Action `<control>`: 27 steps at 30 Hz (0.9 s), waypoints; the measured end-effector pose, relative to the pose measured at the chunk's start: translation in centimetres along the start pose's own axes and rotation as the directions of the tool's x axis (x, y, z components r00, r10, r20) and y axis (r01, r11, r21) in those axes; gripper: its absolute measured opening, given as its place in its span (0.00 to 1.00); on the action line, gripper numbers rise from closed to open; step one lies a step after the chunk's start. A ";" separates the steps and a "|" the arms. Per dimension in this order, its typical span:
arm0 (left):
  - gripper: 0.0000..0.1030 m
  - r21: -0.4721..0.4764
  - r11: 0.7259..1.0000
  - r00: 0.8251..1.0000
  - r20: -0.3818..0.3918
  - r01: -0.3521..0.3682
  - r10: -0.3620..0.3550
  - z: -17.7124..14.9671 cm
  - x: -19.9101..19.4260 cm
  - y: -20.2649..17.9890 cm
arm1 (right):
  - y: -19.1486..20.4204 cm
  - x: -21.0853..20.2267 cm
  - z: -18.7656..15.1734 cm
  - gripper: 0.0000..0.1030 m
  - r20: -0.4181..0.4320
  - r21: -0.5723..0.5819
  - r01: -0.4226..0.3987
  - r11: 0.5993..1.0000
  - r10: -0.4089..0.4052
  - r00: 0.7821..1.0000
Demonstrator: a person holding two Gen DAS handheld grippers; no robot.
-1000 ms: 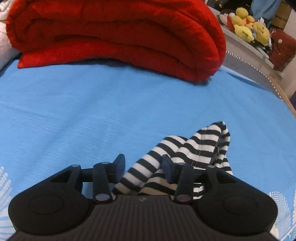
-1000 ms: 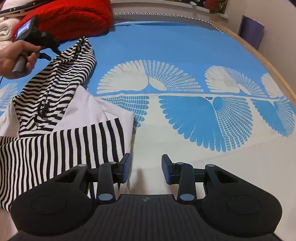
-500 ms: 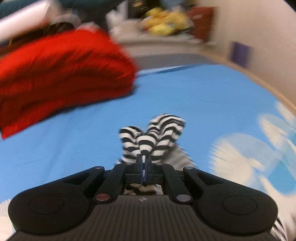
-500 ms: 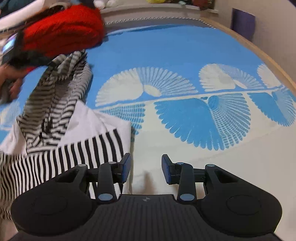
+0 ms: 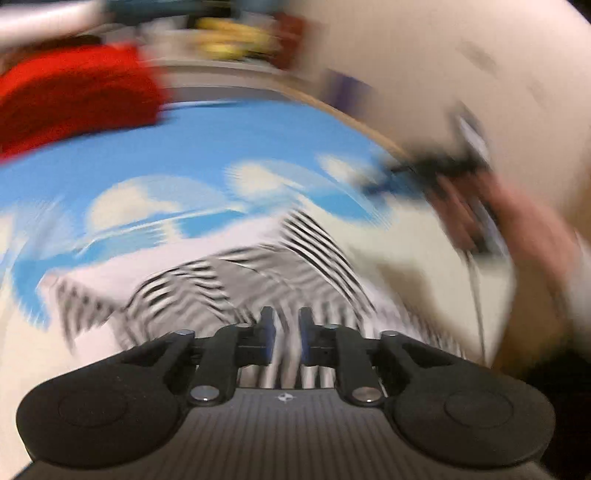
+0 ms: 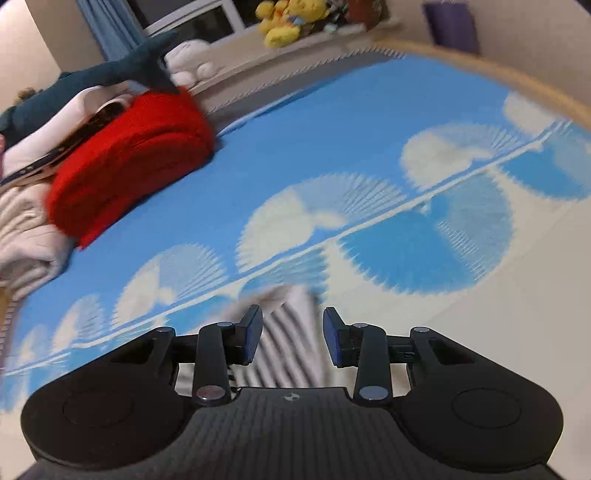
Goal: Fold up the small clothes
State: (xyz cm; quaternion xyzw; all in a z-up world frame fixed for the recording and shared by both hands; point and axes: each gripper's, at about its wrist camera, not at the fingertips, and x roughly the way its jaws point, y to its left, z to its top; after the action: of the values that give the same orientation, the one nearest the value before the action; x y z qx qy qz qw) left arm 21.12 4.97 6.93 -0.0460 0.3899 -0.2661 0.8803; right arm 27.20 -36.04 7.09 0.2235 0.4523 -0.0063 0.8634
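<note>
The left gripper [image 5: 283, 334] has just been opening – narrow gap, striped top [image 5: 295, 258] behind it, let go to lie folded. Right gripper [image 6: 291, 338] wide, empty.

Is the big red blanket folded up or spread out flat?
Folded up. The thick red blanket sits as a rounded, layered bundle at one end of the blue patterned bedspread, not spread over it.

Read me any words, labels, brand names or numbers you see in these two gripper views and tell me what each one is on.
No readable text in either view.
Left gripper: only a small round emblem on its ribbed body, no letters.
Right gripper: the same kind of emblem, no letters.
Striped garment, red blanket, plush toys: no label visible; the left view is heavily blurred.
</note>
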 end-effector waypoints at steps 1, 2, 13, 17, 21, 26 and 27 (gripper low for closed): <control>0.35 -0.140 0.989 0.999 0.020 -0.040 0.043 0.1 0.7 1.6 | 0.3 0.4 -0.3 0.37 -0.030 0.009 -0.020 1.000 0.020 0.999; 0.41 -0.247 0.967 0.998 0.021 -0.060 0.067 0.2 1.5 2.9 | 0.5 1.1 -0.8 0.37 -0.071 0.015 -0.041 0.999 0.042 0.997; 0.47 -0.656 0.713 0.951 -0.305 -0.247 0.050 -4.0 7.5 11.2 | 2.5 6.9 -7.3 0.37 -0.407 -0.032 -0.075 0.997 0.055 0.912; 0.08 -0.662 0.710 0.952 -0.304 -0.238 0.036 -4.8 7.7 11.1 | 3.0 7.5 -8.7 0.12 -0.418 -0.036 -0.071 0.997 0.049 0.907; 0.01 -0.641 0.747 0.980 -0.187 -0.175 0.069 -2.9 5.6 10.3 | 2.9 6.0 -7.2 0.01 -0.319 0.096 -0.158 0.983 0.181 0.930; 0.01 -0.627 0.778 0.975 0.150 -0.036 0.166 -0.3 -1.0 10.6 | 0.7 0.5 -2.8 0.01 0.045 0.224 -0.384 0.896 0.384 0.922; 0.01 -0.626 0.779 0.972 0.164 -0.027 0.165 -0.3 -1.4 10.8 | 0.1 0.0 -2.5 0.01 0.079 0.242 -0.408 0.880 0.402 0.912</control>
State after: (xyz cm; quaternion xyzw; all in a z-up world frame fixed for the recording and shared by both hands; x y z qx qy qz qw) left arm 24.82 14.92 4.56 -0.3402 0.3623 -0.0714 0.8648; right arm 25.31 -35.02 5.88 0.4212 0.3795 0.1135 0.8159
